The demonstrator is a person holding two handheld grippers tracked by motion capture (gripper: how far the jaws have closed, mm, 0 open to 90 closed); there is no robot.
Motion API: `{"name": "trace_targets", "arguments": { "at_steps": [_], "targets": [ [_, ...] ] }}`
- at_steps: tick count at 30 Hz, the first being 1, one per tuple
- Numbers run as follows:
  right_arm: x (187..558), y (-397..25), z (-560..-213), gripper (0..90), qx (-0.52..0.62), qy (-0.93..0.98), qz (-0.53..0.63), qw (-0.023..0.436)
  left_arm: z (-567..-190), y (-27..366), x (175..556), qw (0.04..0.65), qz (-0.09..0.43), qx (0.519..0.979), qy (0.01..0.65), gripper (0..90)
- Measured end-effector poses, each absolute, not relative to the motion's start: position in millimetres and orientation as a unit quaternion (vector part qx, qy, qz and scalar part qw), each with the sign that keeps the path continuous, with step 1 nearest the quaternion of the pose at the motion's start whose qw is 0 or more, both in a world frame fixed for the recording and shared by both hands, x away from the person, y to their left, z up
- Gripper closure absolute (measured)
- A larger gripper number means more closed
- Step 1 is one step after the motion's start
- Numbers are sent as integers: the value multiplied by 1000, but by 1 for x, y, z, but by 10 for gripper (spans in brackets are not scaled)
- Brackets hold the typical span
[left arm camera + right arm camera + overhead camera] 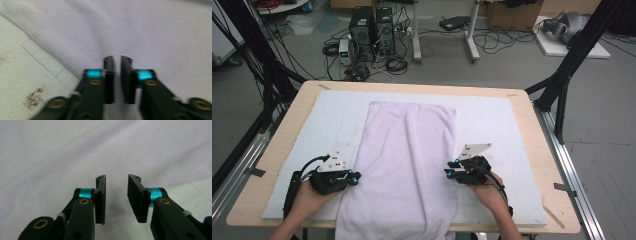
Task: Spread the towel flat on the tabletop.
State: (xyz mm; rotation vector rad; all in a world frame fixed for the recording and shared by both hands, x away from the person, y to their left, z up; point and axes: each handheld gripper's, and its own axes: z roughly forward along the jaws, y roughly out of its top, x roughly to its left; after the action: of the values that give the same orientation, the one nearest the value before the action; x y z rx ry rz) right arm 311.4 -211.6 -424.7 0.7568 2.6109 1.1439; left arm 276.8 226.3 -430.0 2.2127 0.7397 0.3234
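A pale lilac towel [404,150] lies flat and lengthwise on a white mat [492,115], its near end hanging over the table's front edge. My left gripper [356,177] sits at the towel's left edge and points inward. In the left gripper view, the left gripper [117,60] hovers just over the towel [150,32] near its hem, jaws only a thin slit apart with nothing between them. My right gripper [447,172] is at the towel's right edge. In its own view, the right gripper [116,178] is open a modest gap above the towel [75,150].
The mat covers most of a light wooden table [537,150]; a dark stain [35,96] marks the mat beside the left gripper. Black frame posts [562,95] stand at the table's sides. Computers and cables [372,35] lie on the floor beyond.
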Motion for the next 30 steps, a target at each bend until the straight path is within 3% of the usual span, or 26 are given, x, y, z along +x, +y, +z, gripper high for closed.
{"name": "trace_targets", "arguments": {
  "at_steps": [1,2,4,5,7,12,15,20,26,28,30],
  "targets": [
    [313,-212,-426,612,261,881,379,105,-431,225,279,380,125,868,295,631],
    [315,-211,-429,613,265,882,376,103,-433,225,281,375,120,870,296,622],
    [319,-205,-433,718,262,890,360,100,-437,223,283,364,115,878,289,795],
    [321,-204,-436,812,255,895,353,95,-437,222,282,365,118,878,287,840],
    [325,-203,-438,894,258,894,357,83,-436,223,280,363,124,877,288,875],
    [326,-194,-437,894,237,900,360,62,-431,233,275,369,124,875,287,880],
    [328,-207,-428,867,245,883,392,80,-429,238,276,378,119,871,291,874],
    [346,-229,-421,795,283,868,389,122,-429,236,284,380,126,864,306,781],
    [363,-212,-438,731,274,887,356,104,-433,235,290,378,127,863,311,737],
    [365,-210,-441,740,275,885,362,102,-434,234,292,378,126,861,315,693],
    [366,-212,-441,857,272,885,367,91,-436,234,294,370,122,865,316,696]
  ]
}}
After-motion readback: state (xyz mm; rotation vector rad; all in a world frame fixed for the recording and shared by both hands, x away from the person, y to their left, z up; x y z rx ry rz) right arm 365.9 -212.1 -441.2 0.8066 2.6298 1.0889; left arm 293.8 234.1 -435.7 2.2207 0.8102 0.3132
